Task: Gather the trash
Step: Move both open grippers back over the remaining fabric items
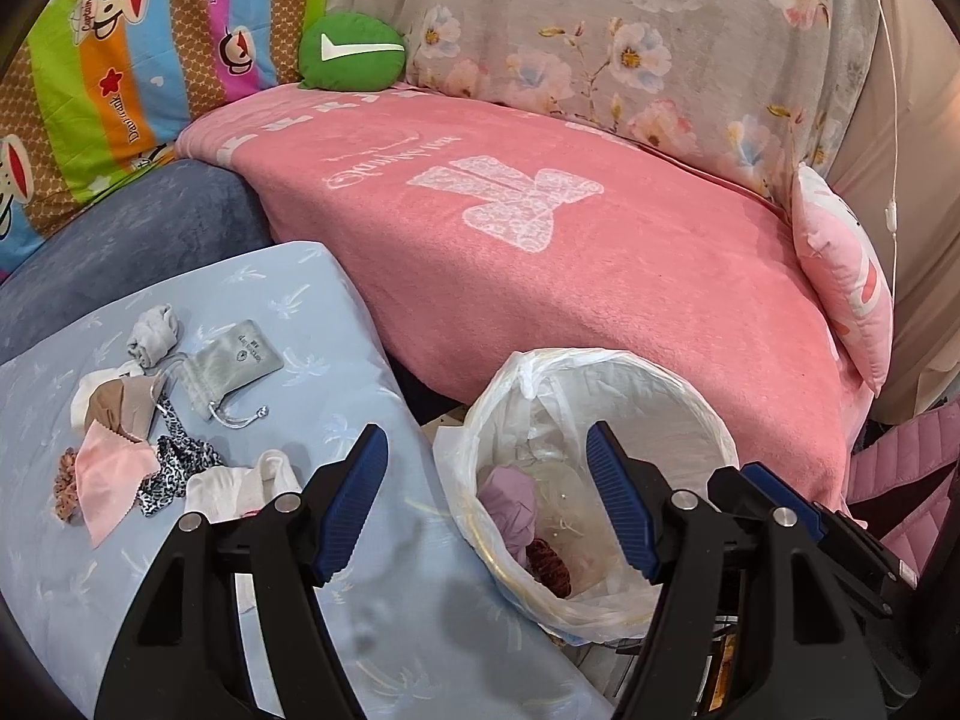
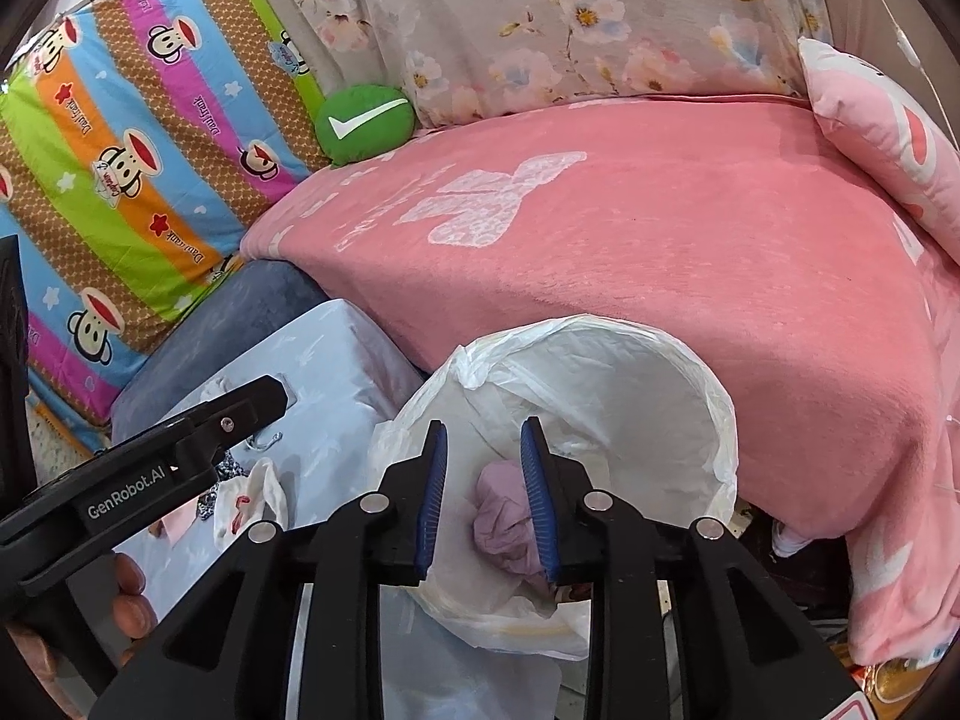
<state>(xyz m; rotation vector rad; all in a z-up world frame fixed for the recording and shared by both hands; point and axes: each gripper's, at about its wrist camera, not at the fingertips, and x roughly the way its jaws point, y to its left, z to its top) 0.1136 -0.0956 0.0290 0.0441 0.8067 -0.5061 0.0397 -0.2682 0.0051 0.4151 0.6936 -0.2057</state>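
Left gripper (image 1: pixel 486 504) wide open, empty. Right gripper (image 2: pixel 483 501) half open over bin (image 2: pixel 690 396), empty. Purple rag (image 2: pixel 504 522) lies inside. Scraps (image 1: pixel 138 420) wait on blue cloth (image 1: pixel 336 312).

Bright, even, diffuse indoor light in both views; source not identifiable. Soft shadows only: a faint dark patch on the blue cushion (image 1: pixel 384 618) below the left claw (image 1: pixel 486 504). No hard glare; mild sheen on the white bin liner (image 2: pixel 630 396) beyond the right claw (image 2: pixel 483 504). Strong fisheye curvature, black vignette at corners. Sharp focus centrally, slight softening toward edges.
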